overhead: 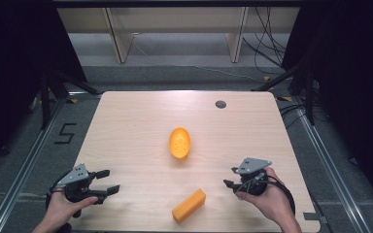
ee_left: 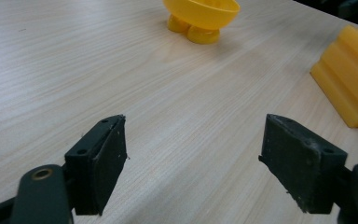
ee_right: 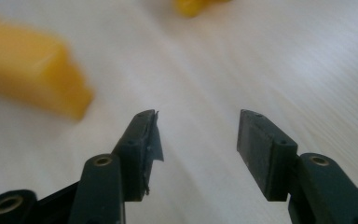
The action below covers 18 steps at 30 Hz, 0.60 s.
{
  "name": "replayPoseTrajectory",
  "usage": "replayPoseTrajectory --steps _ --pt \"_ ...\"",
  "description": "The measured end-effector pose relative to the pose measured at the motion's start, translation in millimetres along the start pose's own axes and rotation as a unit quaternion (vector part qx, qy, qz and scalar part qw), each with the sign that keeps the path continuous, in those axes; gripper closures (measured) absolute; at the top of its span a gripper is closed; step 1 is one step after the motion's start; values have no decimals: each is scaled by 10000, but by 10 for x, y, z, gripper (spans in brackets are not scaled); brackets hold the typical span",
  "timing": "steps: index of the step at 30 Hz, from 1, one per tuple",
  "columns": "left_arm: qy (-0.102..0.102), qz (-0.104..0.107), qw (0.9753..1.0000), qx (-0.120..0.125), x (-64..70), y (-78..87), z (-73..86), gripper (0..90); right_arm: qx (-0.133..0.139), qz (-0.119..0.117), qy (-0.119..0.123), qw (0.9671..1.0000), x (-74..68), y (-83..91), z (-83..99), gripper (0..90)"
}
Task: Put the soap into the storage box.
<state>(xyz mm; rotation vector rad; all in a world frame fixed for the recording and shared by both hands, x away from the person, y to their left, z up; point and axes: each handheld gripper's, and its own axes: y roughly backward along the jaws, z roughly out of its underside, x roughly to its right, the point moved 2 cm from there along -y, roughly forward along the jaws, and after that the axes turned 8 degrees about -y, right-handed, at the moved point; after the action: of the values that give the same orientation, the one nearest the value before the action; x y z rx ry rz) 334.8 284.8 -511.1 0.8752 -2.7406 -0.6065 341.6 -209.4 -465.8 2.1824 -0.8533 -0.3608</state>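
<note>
We hold both claws low at the near edge of the counter (overhead: 126, 121), each empty and apart from the two yellow things. The orange-yellow block (overhead: 189, 205) lies on its long side between our hands, slightly nearer the right one, angled so one end points toward the right claw (overhead: 233, 176). That slant leaves its long faces free on both sides, which we judge makes it the easier first pick. The yellow bowl (overhead: 179, 142) sits farther out near the middle of the counter, upright on small round feet, as the left gripper view shows (ee_left: 201, 14); its open mouth faces up, ready to take something.

Our left claw (overhead: 106, 180) is spread wide, jaws level with the surface and pointed inward toward the block (ee_left: 349, 70), which lies ahead and to its right. Our right claw (ee_right: 198, 135) is parted moderately, tilted down over bare wood, with the block (ee_right: 32, 70) blurred up to its left. The right hand (overhead: 267, 196) grips from behind, wrist angled inward; the left hand (overhead: 65, 206) does likewise.
</note>
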Motion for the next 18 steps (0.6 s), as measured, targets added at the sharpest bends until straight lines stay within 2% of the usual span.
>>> replayPoseTrajectory --steps 1,2,3,4,5,6,7,8,9,10,11,12,13,14,15,16,17,18 --pt "-33 25 10000 -51 -2 4 2 228 -191 -85 352 9992 -65 11 -22 499" --pt "16 26 10000 -33 9 3 4 237 -613 -184 664 9957 -136 39 -37 511" --pt "-89 30 10000 -23 3 7 1 244 -934 -208 1294 9870 -176 46 -63 511" --pt "-102 28 9999 -36 10 13 -1 247 -1165 -171 1593 9802 -218 53 -72 511" --pt "-127 -28 9999 -71 16 21 -2 250 -1517 -182 2001 9678 -281 57 -87 511" --pt "-93 -6 9999 -76 22 19 0 253 -1702 -194 2409 9553 -304 45 -115 508" --pt "-135 67 9999 -47 19 11 3 256 -1932 -227 2634 9449 -334 45 -141 507" --pt "-158 80 9998 -57 20 9 2 257 -2175 -200 2684 9382 -386 59 -163 508" --pt "-152 79 9998 -59 26 6 1 258 -2236 -244 2958 9284 -418 54 -208 504" --pt "-154 86 9998 -62 28 2 0 260 -2360 -231 2901 9272 -469 70 -239 500" --pt "-165 98 9998 -89 26 0 0 260 -2354 -265 3059 9221 -508 76 -294 499" --pt "-45 73 9999 -56 43 -8 3 260 -2312 -361 3301 9145 -541 72 -364 496" --pt "-61 54 9999 -108 41 -3 6 260 -2256 -480 3474 9089 -574 69 -426 492" --pt "-53 57 9999 -104 42 -3 7 260 -2309 -448 3371 9116 -630 91 -458 485" --pt "-68 72 9999 -92 37 -4 8 260 -2276 -534 3628 9021 -665 78 -527 480" --pt "-131 87 9999 -64 30 -5 4 260 -2244 -586 3773 8966 -706 63 -581 474" --pt "-156 78 9998 -90 24 0 6 260 -2356 -544 3583 9017 -772 81 -599 466" --pt "-154 74 9998 -108 23 2 6 260 -2268 -794 3942 8871 -805 29 -666 451"
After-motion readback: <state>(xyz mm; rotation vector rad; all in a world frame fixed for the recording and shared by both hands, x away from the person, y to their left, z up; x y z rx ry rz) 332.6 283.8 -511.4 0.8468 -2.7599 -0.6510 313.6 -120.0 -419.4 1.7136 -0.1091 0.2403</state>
